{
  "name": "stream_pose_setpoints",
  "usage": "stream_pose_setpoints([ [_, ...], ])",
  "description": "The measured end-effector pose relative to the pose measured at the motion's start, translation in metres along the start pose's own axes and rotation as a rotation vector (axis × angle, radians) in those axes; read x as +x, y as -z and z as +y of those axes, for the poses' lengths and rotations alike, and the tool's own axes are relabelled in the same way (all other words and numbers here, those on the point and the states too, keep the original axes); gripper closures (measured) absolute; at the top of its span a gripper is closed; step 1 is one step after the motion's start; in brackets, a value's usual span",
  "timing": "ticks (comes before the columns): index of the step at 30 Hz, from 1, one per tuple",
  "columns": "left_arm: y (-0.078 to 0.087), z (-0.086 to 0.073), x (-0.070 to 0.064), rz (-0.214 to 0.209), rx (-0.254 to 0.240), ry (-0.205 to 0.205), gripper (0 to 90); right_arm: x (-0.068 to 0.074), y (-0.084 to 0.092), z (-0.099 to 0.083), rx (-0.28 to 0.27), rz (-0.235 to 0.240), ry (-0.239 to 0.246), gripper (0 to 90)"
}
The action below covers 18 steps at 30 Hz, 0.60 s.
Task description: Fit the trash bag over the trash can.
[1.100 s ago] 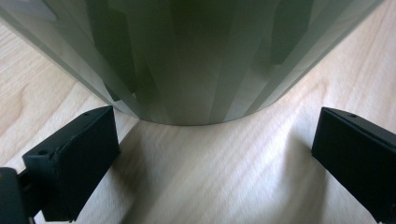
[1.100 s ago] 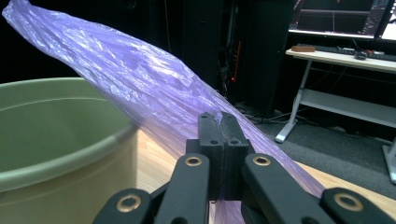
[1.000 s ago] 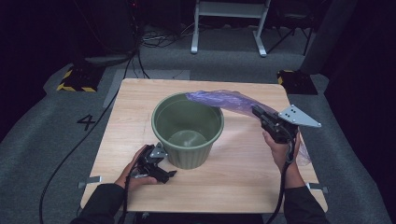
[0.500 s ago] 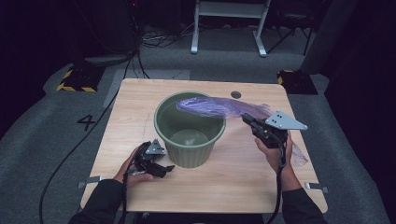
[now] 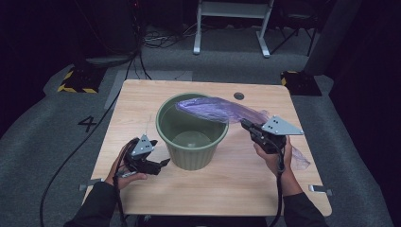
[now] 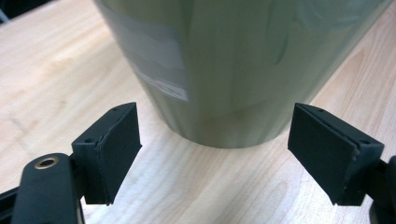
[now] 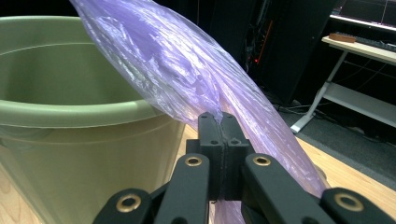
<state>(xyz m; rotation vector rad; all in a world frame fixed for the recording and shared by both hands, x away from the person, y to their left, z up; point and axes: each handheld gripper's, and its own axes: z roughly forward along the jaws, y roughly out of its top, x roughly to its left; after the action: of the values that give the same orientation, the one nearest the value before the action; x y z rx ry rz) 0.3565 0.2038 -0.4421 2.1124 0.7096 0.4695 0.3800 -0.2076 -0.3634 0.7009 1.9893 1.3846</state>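
Observation:
A green plastic bucket [image 5: 193, 137] stands upright in the middle of the wooden table [image 5: 142, 94]. A translucent purple plastic bag [image 5: 213, 108] stretches from the right across the bucket's rim. My right gripper [image 5: 245, 124] is shut on the bag's right part, level with the rim; in the right gripper view the film [image 7: 177, 70] bunches out of the shut jaws [image 7: 222, 121] beside the bucket [image 7: 70, 121]. My left gripper [image 5: 163, 163] is low at the bucket's left front. Its jaws [image 6: 215, 114] have just been closing slightly and stand apart, with the bucket's base [image 6: 224, 70] ahead and untouched.
The bag's loose tail [image 5: 298, 158] lies on the table near its right edge. A round hole [image 5: 239, 96] sits in the tabletop behind the bucket. Beyond the table are a white metal frame [image 5: 231, 23], a yellow-black striped block [image 5: 75, 80] and cables on the grey floor.
My right gripper has moved left and toward the bucket, pulling the purple bag over the rim. My left gripper has risen a little beside the bucket.

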Motion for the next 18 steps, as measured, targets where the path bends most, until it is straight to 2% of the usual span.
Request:
stream_pose_setpoints([
  [2, 0.008, 0.004, 0.002, 0.021, -0.024, -0.002, 17.0, 0.002, 0.000, 0.001, 0.000, 0.000, 0.010, 90.0],
  [7, 0.033, 0.015, 0.008, 0.034, -0.087, -0.004, 17.5, 0.005, -0.001, 0.004, 0.006, 0.005, 0.021, 90.0],
  [11, 0.051, 0.027, 0.016, 0.041, -0.142, 0.013, 17.7, 0.009, -0.004, 0.003, 0.018, 0.005, 0.041, 90.0],
  [16, 0.071, 0.052, 0.019, 0.092, -0.227, -0.029, 17.8, 0.014, -0.008, 0.001, 0.025, 0.012, 0.053, 90.0],
  [18, 0.075, 0.063, 0.019, 0.095, -0.246, -0.045, 18.2, 0.015, -0.009, 0.000, 0.027, 0.017, 0.057, 90.0],
])
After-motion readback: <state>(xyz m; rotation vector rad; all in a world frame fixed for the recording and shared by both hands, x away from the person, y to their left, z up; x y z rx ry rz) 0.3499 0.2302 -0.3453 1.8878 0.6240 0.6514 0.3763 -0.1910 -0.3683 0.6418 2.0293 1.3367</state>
